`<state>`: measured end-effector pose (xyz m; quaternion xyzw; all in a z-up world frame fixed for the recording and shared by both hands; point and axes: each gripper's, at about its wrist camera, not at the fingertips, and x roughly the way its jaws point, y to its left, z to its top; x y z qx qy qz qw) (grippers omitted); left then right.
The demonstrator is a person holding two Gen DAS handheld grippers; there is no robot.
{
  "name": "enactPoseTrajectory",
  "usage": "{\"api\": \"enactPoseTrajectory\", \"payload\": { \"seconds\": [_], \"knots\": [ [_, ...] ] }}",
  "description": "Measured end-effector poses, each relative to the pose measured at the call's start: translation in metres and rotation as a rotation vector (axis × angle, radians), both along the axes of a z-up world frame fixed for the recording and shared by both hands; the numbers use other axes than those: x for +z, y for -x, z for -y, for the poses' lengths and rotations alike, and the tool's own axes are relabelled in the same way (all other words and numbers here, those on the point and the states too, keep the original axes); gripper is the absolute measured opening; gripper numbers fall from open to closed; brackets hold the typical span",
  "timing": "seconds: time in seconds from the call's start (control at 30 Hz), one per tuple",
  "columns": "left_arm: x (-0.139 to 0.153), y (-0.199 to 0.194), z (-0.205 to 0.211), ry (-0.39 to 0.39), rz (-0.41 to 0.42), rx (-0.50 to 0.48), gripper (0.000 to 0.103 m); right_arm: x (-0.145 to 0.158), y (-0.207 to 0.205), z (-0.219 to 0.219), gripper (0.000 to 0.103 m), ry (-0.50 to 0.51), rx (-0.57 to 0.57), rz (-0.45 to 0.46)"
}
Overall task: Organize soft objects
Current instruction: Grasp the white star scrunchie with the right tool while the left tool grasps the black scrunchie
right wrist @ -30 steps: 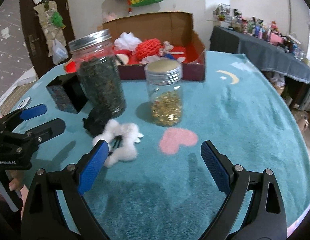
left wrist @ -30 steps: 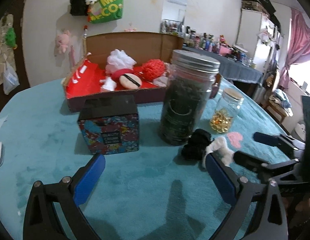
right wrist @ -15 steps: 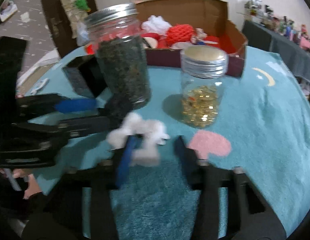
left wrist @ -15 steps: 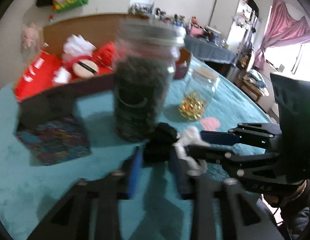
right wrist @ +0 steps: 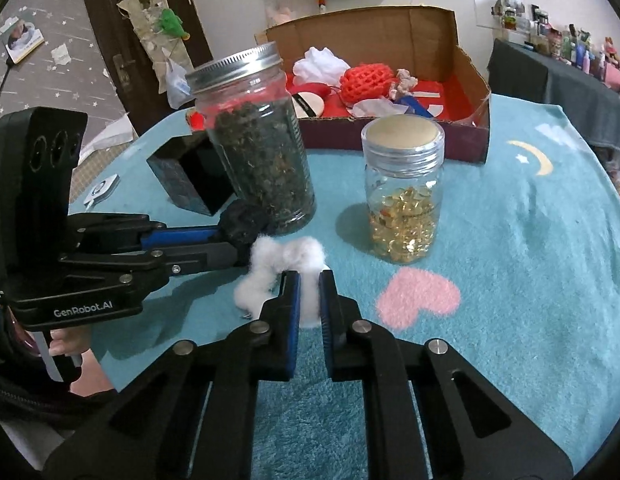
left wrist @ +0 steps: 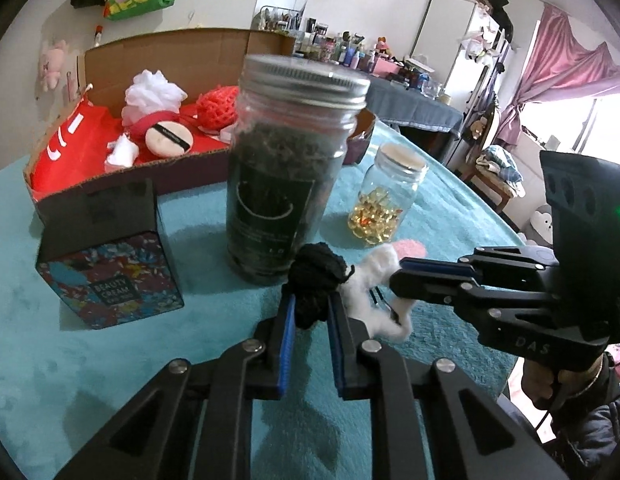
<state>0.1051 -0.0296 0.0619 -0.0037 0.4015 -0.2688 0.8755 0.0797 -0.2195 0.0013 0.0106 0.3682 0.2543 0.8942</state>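
While the left hand-held gripper (left wrist: pixel 310 312) pinches the black scrunchie (left wrist: pixel 317 280) hard against the tea jar (left wrist: pixel 287 172) mid-tabletop, a careless lift could topple that jar. From the right wrist, the right hand-held gripper (right wrist: pixel 308 286) nips only part of the white scrunchie (right wrist: pixel 279 268), which touches the black one and may snag or slip.

The black fuzzy scrunchie (left wrist: pixel 316 280) is a dark, lumpy ball of soft yarn. It sits squeezed between the two blue fingers (left wrist: pixel 287 328) of the left gripper (left wrist: pixel 310 312), and its top pokes out past the fingertips. The white fluffy scrunchie (right wrist: pixel 281 268) looks like a puffy cotton cloud, bent into a loop. One side of it is pinched between the fingers (right wrist: pixel 293 300) of the right gripper (right wrist: pixel 308 284), and the rest spills out to the left of them. The two soft things touch, the black one just behind the white one.
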Motion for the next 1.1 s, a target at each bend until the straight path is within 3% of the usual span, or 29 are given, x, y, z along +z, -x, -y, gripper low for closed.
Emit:
{"api": "enactPoseTrajectory", "payload": {
  "seconds": [0.37,0.5,0.57,0.63,0.7,0.73,0.8,0.83,1.1],
  "knots": [
    [-0.003,0.007,-0.008,-0.025,-0.021,-0.007,0.017,0.001,0.004,0.002,0.009,0.033,-0.016,-0.014],
    [-0.010,0.007,-0.011,-0.035,-0.032,0.012,0.022,-0.005,0.003,0.002,0.011,0.061,-0.034,-0.017],
    [-0.011,0.008,-0.011,-0.032,-0.023,0.012,0.031,-0.007,0.005,-0.001,0.011,0.099,-0.047,0.005],
    [-0.010,0.007,-0.011,-0.043,-0.009,0.019,0.046,-0.008,0.005,-0.004,0.011,0.118,-0.046,0.012],
    [-0.009,0.007,-0.010,-0.048,0.006,0.017,0.049,-0.008,0.005,-0.003,0.014,0.117,-0.047,0.021],
    [-0.008,0.006,-0.010,-0.044,0.010,0.013,0.051,-0.007,0.005,-0.001,0.022,0.111,-0.051,0.027],
    [-0.006,0.004,-0.010,-0.042,0.017,0.008,0.056,-0.006,0.005,0.001,0.053,0.104,-0.058,0.028],
    [-0.005,0.004,-0.010,-0.042,0.022,0.005,0.058,-0.005,0.006,0.003,0.081,0.096,-0.058,0.043],
    [-0.007,-0.008,-0.005,-0.052,0.020,-0.023,0.060,-0.011,0.010,-0.010,0.083,0.149,-0.028,0.063]
  ]
}}
